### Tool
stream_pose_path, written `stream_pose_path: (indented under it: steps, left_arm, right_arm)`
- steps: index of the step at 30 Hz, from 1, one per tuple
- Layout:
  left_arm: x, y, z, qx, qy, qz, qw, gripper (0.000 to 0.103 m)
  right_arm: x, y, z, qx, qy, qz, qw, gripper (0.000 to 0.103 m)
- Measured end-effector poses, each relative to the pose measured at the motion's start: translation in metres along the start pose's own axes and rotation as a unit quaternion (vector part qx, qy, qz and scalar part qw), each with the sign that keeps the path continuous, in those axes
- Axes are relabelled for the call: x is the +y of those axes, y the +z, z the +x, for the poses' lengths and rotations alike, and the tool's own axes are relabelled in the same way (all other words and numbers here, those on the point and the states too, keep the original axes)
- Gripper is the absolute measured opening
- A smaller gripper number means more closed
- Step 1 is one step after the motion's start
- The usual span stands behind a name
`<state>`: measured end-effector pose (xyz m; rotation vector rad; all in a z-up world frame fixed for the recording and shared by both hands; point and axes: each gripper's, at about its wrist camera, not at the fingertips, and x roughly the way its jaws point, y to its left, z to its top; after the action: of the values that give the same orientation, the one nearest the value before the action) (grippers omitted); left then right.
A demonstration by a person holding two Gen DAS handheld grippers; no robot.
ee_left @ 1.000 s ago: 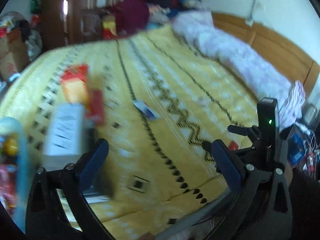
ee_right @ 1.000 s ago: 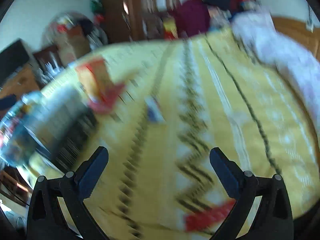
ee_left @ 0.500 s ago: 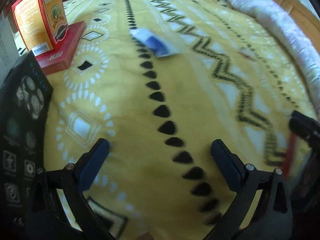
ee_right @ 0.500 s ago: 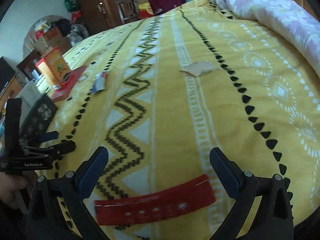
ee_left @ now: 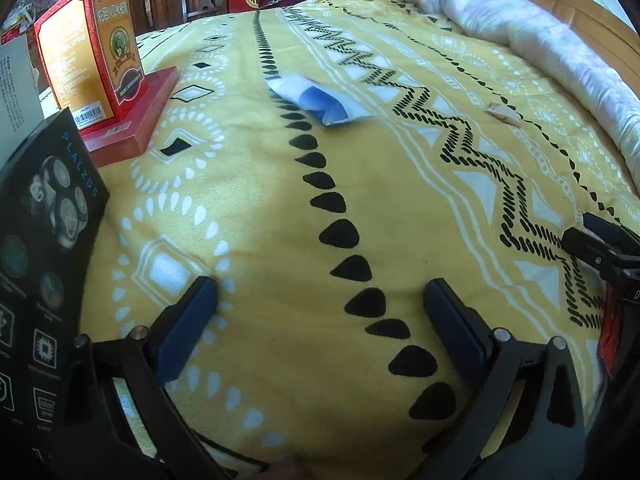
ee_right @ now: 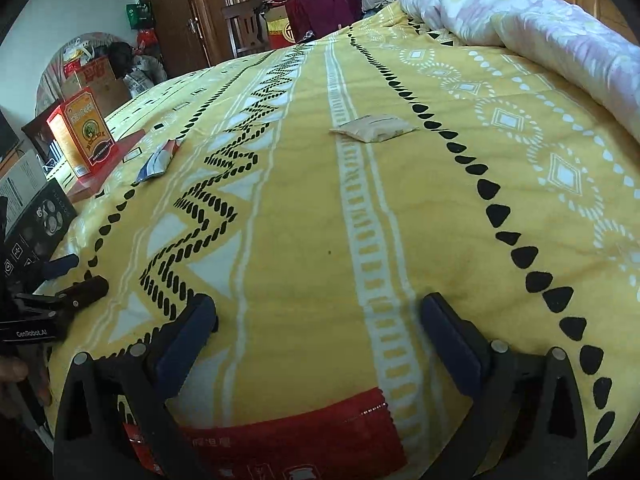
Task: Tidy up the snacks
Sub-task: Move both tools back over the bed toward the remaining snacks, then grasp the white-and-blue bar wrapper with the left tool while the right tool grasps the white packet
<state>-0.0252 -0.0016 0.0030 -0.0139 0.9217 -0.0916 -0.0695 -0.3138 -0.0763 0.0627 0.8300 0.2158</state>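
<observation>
Left gripper (ee_left: 320,320): jaws wide apart, nothing between them, low over the yellow patterned bedspread (ee_left: 248,216). Right gripper (ee_right: 318,328): jaws likewise spread, empty.

Snack positions:
- Red packet (ee_right: 288,436): flat on the bedspread at bottom centre of the right wrist view, below and behind the right fingertips, partly under the gripper frame. Not between the pads. In the left wrist view a red sliver shows at the right edge beside the right gripper's dark tips (ee_left: 600,248).
- Blue-and-white packet (ee_left: 320,100): upper centre of the left wrist view, straight ahead of the left gripper and well apart from it. In the right wrist view it lies at left of centre (ee_right: 158,160), near the red boxes.
- Tan packet (ee_right: 374,128): upper centre of the right wrist view, well ahead of the right gripper; in the left wrist view it sits at upper right (ee_left: 502,112).

Other items: tall orange-red box (ee_left: 90,44) standing upright on a flat red box (ee_left: 136,120), upper left. Black printed box (ee_left: 44,248) at the left edge, just beside the left gripper's left finger. Pink-white quilt (ee_right: 520,24) bunched along the upper right.
</observation>
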Motion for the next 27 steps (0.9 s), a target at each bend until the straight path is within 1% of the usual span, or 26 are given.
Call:
stream_pose_path:
  steps: [16,18,21,22,24,27]
  left_arm:
    - [-0.001,0.000,0.003,0.001,0.006,0.004,1.0000,0.103]
    - [-0.002,0.003,0.004,0.011,0.008,0.004,0.9999,0.103]
    - [-0.001,0.017,0.005,0.053,0.006,-0.014,0.9985,0.102]
    - [-0.001,0.023,0.004,0.055,0.004,-0.021,0.9983,0.101]
    - [-0.001,0.042,0.005,0.042,-0.011,-0.037,0.9983,0.101]
    - [0.005,0.076,0.018,0.025,-0.014,-0.072,0.9970,0.101]
  right_arm:
    - [-0.002,-0.002,0.001,-0.001,0.001,-0.001,1.000,0.103]
    - [-0.002,-0.002,0.001,-0.001,0.001,-0.002,1.000,0.103]
    - [0.000,-0.002,0.002,0.001,-0.005,-0.006,1.000,0.103]
    - [0.001,-0.002,0.002,0.002,-0.006,-0.007,1.000,0.103]
    - [0.003,-0.002,0.003,0.003,-0.012,-0.011,1.000,0.103]
    - [0.005,-0.002,0.003,0.006,-0.018,-0.016,1.000,0.103]
